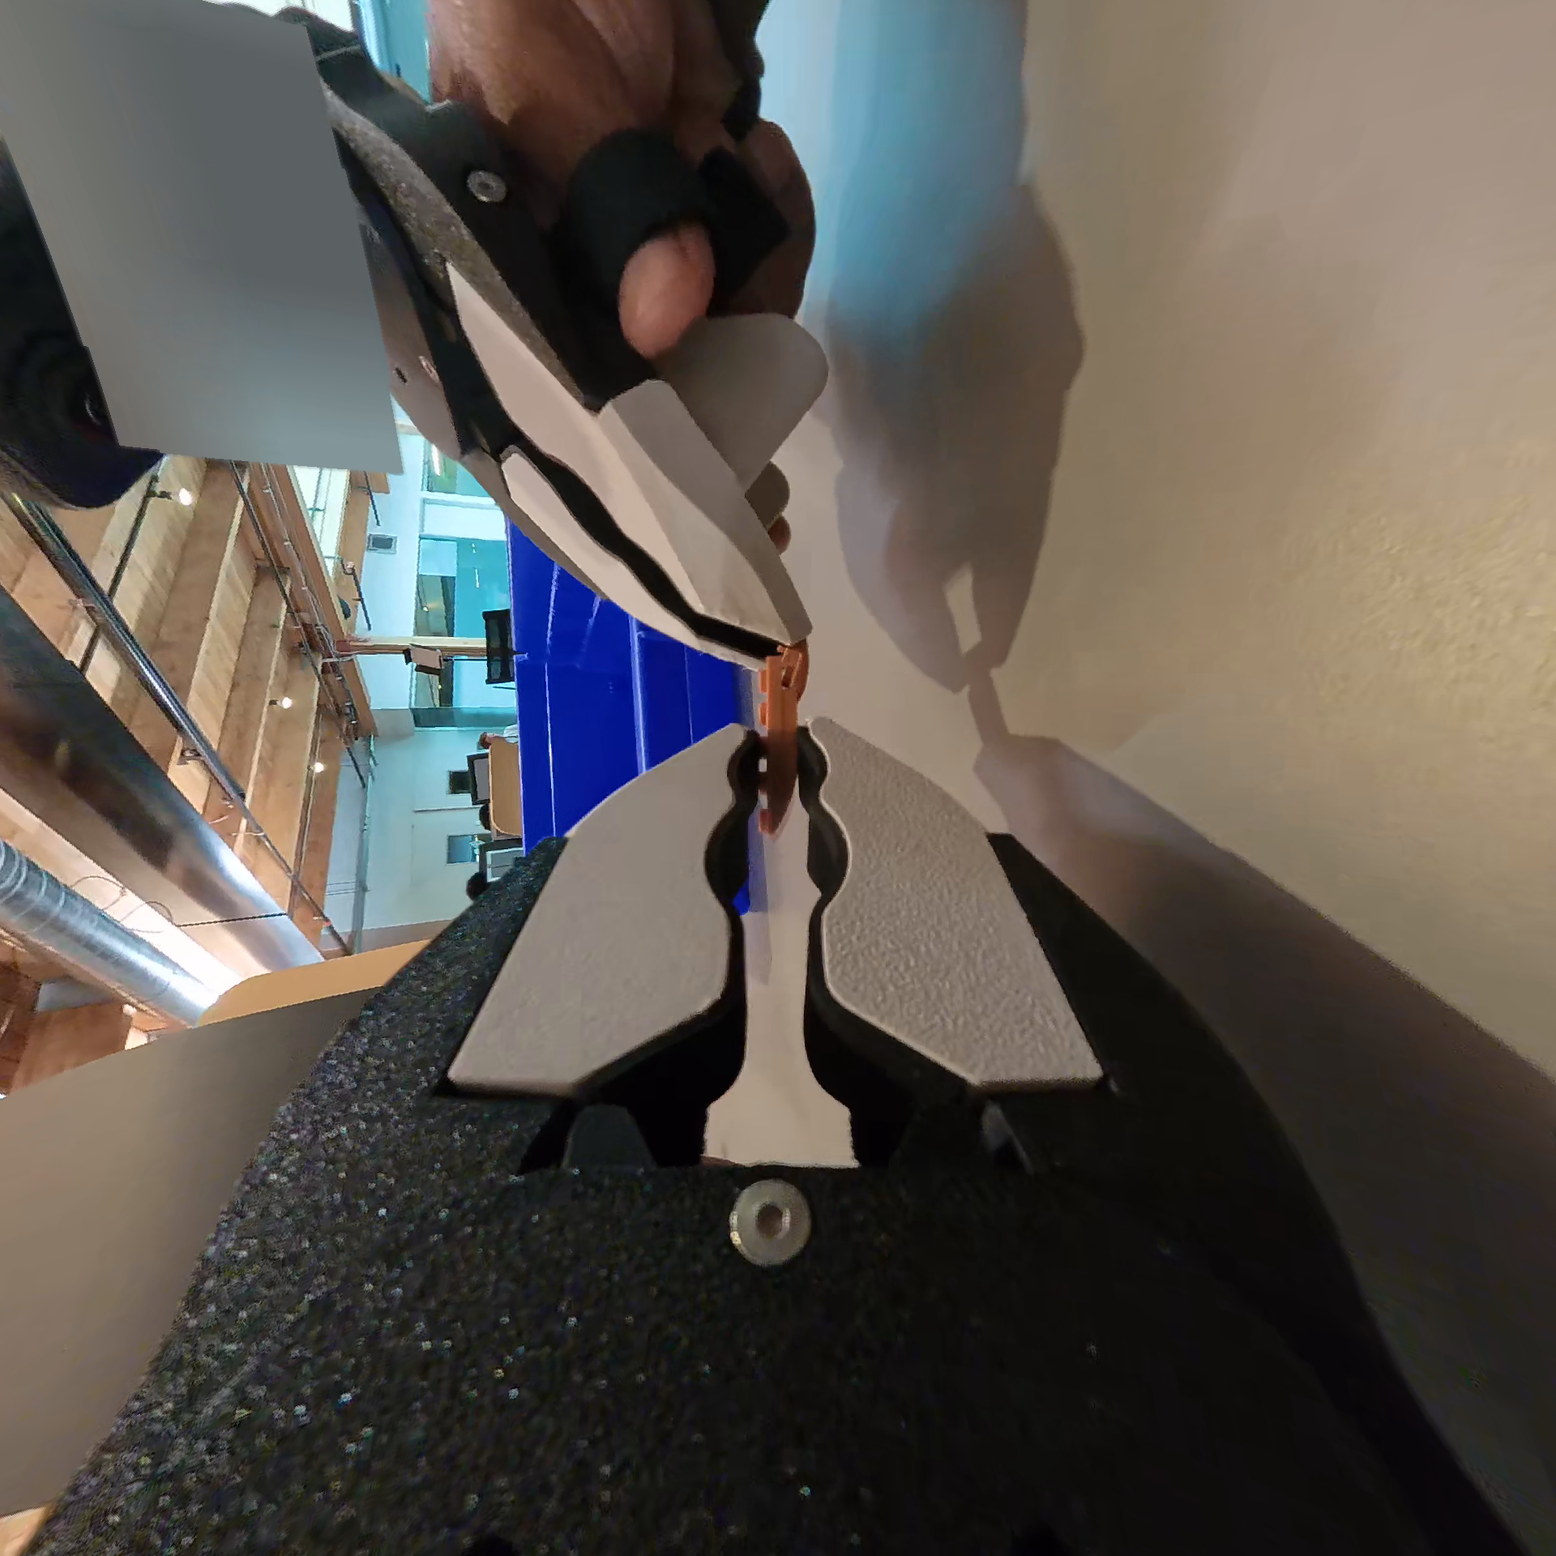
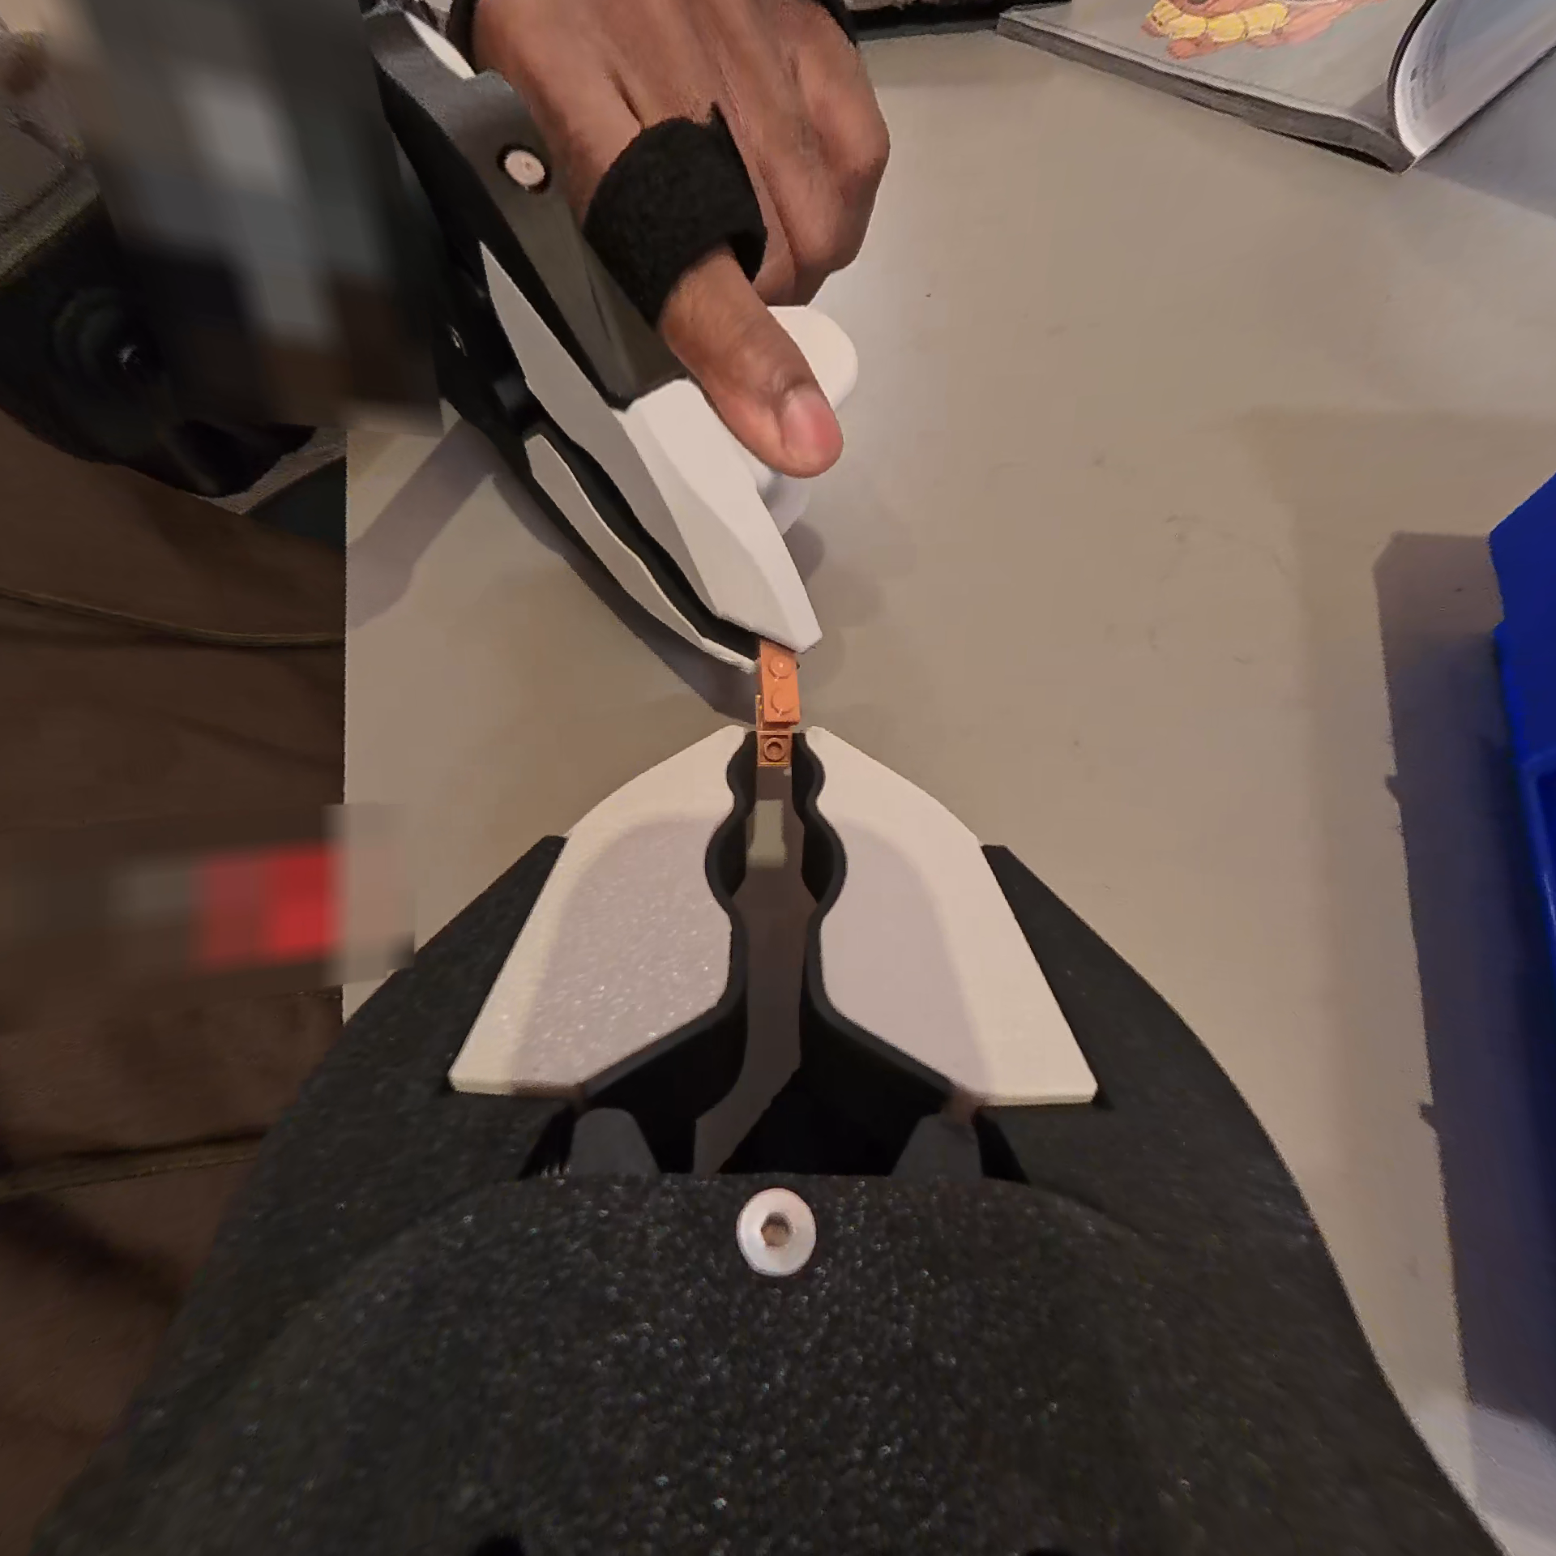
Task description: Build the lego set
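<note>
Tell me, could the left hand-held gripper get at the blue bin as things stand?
Probably not freely. The left hand-held gripper is shut on an orange brick piece, which the right hand-held gripper grips too. The blue bin sits off to the side across bare table, so the path looks clear, but its fingers are occupied.

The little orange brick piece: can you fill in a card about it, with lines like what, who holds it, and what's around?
what: small orange studded brick piece
left gripper: jaws closed on one end
right gripper: jaws closed on the other end
under it: pale table
nearby: blue bin at right, open book at far edge
hand: grips the left gripper
</note>
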A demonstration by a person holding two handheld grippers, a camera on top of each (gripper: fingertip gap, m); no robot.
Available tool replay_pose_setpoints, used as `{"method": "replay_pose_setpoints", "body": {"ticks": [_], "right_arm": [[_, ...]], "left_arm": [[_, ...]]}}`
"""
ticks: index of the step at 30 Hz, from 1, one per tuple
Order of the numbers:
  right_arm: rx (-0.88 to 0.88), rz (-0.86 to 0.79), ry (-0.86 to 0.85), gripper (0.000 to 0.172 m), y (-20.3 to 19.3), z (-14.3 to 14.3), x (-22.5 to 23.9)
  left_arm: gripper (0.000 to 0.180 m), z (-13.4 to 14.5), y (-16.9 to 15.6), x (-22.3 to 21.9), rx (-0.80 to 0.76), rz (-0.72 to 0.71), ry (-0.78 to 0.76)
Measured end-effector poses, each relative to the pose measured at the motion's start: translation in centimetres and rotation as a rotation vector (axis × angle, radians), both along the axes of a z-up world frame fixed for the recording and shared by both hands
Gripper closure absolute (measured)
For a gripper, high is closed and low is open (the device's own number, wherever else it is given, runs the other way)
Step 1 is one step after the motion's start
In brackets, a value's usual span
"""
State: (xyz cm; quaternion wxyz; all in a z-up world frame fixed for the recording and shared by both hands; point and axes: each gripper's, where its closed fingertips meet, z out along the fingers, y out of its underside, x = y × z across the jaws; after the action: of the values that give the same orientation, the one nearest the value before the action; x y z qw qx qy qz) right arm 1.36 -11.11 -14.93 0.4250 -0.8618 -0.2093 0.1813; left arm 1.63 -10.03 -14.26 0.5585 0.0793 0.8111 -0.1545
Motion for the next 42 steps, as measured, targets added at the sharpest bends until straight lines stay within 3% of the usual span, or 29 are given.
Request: {"method": "replay_pose_setpoints", "body": {"ticks": [26,42], "right_arm": [[-0.021,-0.020,0.081,0.164,0.4,0.0,0.0],[0.007,-0.041,0.196,0.164,0.5,1.2,0.1]], "left_arm": [[0.171,-0.6,-0.5,0.6,0.196,0.030,-0.082],[0.172,0.3,-0.3,0.8,0.090,0.062,-0.082]]}}
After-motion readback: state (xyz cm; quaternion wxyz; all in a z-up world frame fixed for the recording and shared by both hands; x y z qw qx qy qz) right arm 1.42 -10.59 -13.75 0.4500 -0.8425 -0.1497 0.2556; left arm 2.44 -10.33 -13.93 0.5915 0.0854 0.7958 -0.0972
